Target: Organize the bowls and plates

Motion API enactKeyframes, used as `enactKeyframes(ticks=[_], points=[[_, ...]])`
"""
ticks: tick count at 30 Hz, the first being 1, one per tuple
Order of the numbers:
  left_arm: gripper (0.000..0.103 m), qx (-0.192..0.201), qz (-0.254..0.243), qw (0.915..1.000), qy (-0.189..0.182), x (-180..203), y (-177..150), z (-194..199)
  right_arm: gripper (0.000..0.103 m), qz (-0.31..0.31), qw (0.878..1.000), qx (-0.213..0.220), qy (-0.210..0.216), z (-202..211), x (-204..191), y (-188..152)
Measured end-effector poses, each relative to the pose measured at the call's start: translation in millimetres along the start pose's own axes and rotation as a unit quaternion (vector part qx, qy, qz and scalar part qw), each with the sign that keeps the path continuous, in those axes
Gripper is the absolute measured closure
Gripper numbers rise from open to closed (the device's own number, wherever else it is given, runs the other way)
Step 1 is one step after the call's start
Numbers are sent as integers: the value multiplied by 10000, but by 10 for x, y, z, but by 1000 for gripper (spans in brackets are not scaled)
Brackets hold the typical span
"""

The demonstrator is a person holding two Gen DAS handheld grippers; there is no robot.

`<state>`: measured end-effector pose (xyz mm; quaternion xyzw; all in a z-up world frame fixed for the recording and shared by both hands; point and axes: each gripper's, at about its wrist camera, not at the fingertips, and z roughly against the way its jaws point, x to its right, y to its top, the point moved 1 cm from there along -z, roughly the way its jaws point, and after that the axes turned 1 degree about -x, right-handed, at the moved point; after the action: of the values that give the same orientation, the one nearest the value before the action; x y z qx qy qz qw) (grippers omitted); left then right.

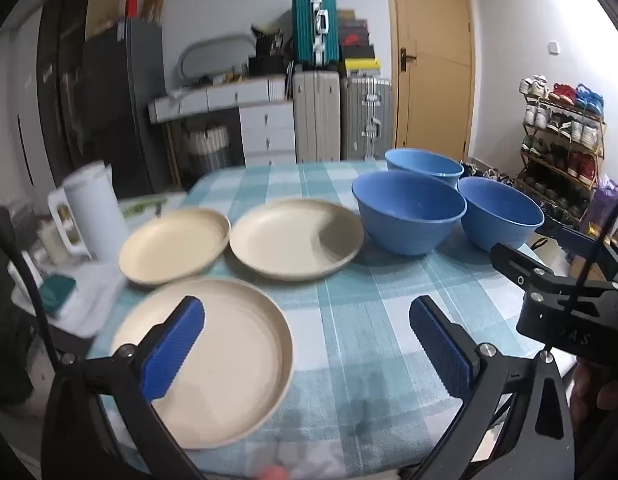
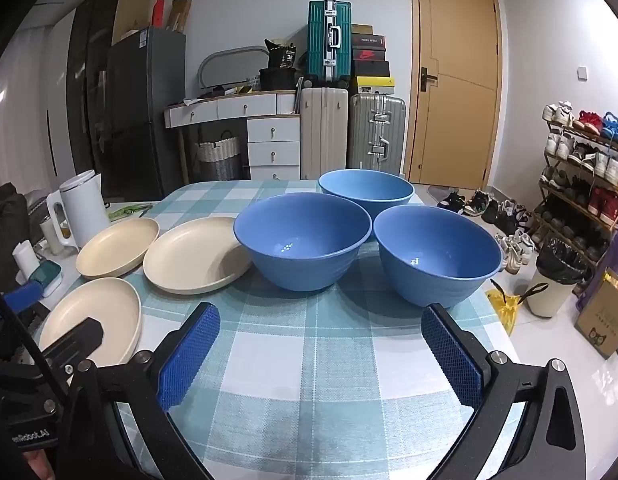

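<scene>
Three cream plates lie apart on the checked tablecloth (image 1: 349,340): a near one (image 1: 229,368), a far left one (image 1: 173,248) and a middle one (image 1: 297,240). Three blue bowls stand upright to their right: a middle one (image 1: 409,212), a far one (image 1: 423,168) and a right one (image 1: 499,216). My left gripper (image 1: 307,346) is open and empty, its left finger (image 1: 177,344) over the near plate. My right gripper (image 2: 321,354) is open and empty, just short of the middle bowl (image 2: 303,240) and right bowl (image 2: 437,254). The plates (image 2: 197,256) lie to its left.
A white kettle (image 1: 93,208) and small containers (image 1: 57,292) stand on a side surface left of the table. The table's right edge drops to the floor, with a bin (image 2: 555,276), bags and a shoe rack (image 2: 581,168). Suitcases (image 2: 323,136) and drawers stand behind.
</scene>
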<state>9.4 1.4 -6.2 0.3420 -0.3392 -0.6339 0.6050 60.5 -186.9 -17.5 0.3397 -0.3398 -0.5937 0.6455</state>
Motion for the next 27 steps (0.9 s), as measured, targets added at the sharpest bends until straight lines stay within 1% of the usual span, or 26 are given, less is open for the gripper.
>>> enactKeyframes(ticks=[2,3,4,5,6,8,9,10,11,13,15,16,18,19,20,23,25,27], points=[[0,-142,53,9998,-136,-3,-35,-7,0,16,10000,3,-26,-9,3,2],[0,-212,203,9994,-196,-54,-99,-28,0,17,10000,4,-31,-16,7,4],[0,-478,348,9980,-209,-109,-95,-120,0,13,10000,6,-30,-24,15,6],[0,-590,374,9974,-153,-118,-64,-162,0,-11,10000,13,-21,-31,25,10],[0,-509,415,9978,-79,-123,-73,-148,0,-74,10000,48,26,-32,42,16],[0,-334,517,9981,-15,-144,-69,-134,0,-255,9990,196,304,-6,92,39],[0,-185,599,9980,87,-158,-79,-84,0,-162,9986,308,394,104,28,44],[0,-192,742,9969,156,-229,-21,-107,0,-83,9975,487,508,179,-27,20],[0,-134,788,9965,230,-241,-14,-108,0,-30,9968,589,534,206,-43,25],[0,-67,813,9964,248,-290,2,-108,0,117,9957,723,561,237,-85,34],[0,-85,732,9967,339,-299,5,-126,0,136,9944,657,818,235,-106,36],[0,-77,662,9968,439,-296,-2,-108,0,49,9911,491,1239,226,-117,28],[0,-32,545,9970,548,-291,2,-82,0,-232,9862,274,1616,149,-108,3],[0,32,477,9969,622,-285,-5,-73,0,-381,9848,227,1679,119,-91,-12],[0,77,441,9971,619,-291,-5,-48,0,-506,9862,148,1566,77,-79,-7],[0,43,337,9979,550,-277,-20,-32,1,-559,9894,230,1323,65,-53,-13],[0,-109,299,9983,481,-289,-28,-72,0,-548,9919,252,1122,61,-73,-9],[0,-216,245,9984,458,-293,-45,-117,0,-470,9934,239,1017,34,-92,-4]])
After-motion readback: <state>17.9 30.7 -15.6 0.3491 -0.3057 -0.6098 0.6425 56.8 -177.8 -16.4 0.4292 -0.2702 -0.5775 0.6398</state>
